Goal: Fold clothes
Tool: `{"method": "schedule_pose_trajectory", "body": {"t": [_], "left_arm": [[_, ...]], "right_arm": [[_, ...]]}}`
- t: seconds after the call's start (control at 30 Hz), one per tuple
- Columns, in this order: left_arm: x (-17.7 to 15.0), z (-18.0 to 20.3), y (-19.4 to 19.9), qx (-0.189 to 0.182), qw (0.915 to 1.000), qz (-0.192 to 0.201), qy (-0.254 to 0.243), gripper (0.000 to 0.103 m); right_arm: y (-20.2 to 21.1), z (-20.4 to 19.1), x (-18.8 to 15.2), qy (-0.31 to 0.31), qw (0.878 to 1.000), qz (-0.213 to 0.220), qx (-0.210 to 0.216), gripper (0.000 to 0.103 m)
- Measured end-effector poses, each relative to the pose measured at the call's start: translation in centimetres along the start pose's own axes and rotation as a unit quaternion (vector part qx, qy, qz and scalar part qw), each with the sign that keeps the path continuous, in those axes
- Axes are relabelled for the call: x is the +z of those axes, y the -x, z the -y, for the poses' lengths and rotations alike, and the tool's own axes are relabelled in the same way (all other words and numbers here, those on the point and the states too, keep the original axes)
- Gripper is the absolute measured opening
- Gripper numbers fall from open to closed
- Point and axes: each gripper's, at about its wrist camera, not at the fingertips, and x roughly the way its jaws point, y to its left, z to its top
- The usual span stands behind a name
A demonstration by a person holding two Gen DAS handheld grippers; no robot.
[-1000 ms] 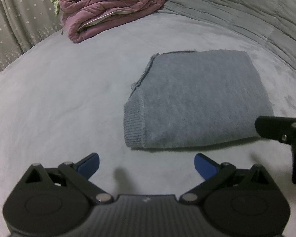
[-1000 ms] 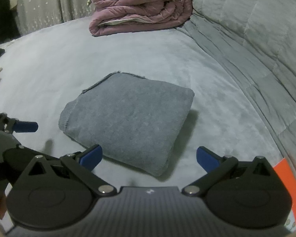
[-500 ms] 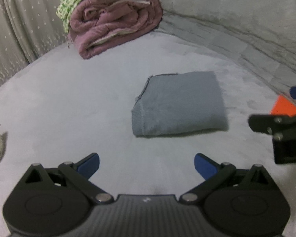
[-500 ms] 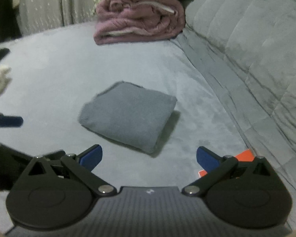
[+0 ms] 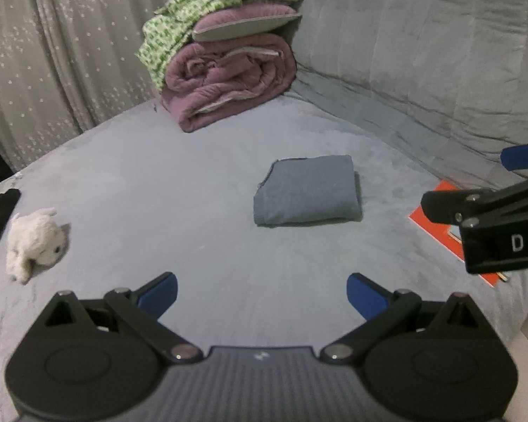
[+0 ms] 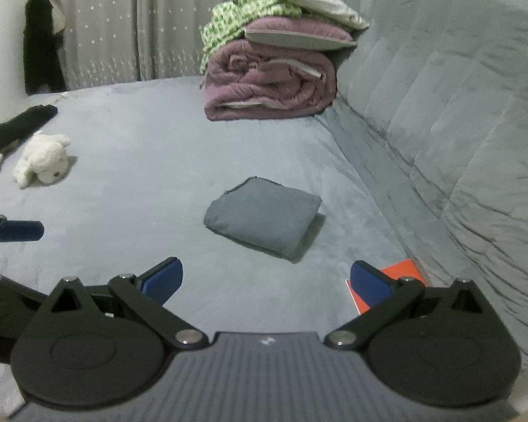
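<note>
Two grippers hang above the grey velvety bed cover (image 5: 130, 183), both spread wide and holding nothing: the left gripper (image 5: 260, 292) and the right gripper (image 6: 265, 281) are each well apart from the folded blue-grey knitted garment (image 5: 308, 190). That garment lies as a compact rectangle near the middle of the bed, between the rolled mauve quilt (image 5: 228, 81) at the far end and the grippers, with a flat orange booklet (image 6: 401, 270) off to its right by the padded grey backrest (image 6: 457, 112). Judging by its tidy shape, the fold looks finished, so the sound course is to keep both grippers clear and not drag the bundle. In the left wrist view its long axis runs left to right; the ribbed hem faces left, the rounded fold right.
</note>
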Motion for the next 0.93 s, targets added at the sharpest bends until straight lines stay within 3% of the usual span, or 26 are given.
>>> {"method": "schedule_pose_trajectory", "body": {"t": [0.23,0.43,0.73,0.93], "left_arm": [[-2.7,-0.3,6.5,0.005,0.9997,0.024,0.001,0.102],[-4.1,-0.7,9.0,0.003,0.9995,0.031,0.003,0.102],[-5.7,-1.8,9.5,0.01,0.9992,0.034,0.021,0.102],[-7.5,-4.3,7.2,0.026,0.9978,0.024,0.056,0.102]], "right_arm": [[5.6,-1.8,-1.5,0.01,1.0,0.026,0.009,0.103],[7.8,-3.1,-2.5,0.024,0.999,0.037,0.009,0.103],[7.4,-5.2,-3.0,0.029,0.999,0.036,0.025,0.103],[4.0,-7.8,-3.8,0.032,0.998,0.017,0.056,0.103]]}}
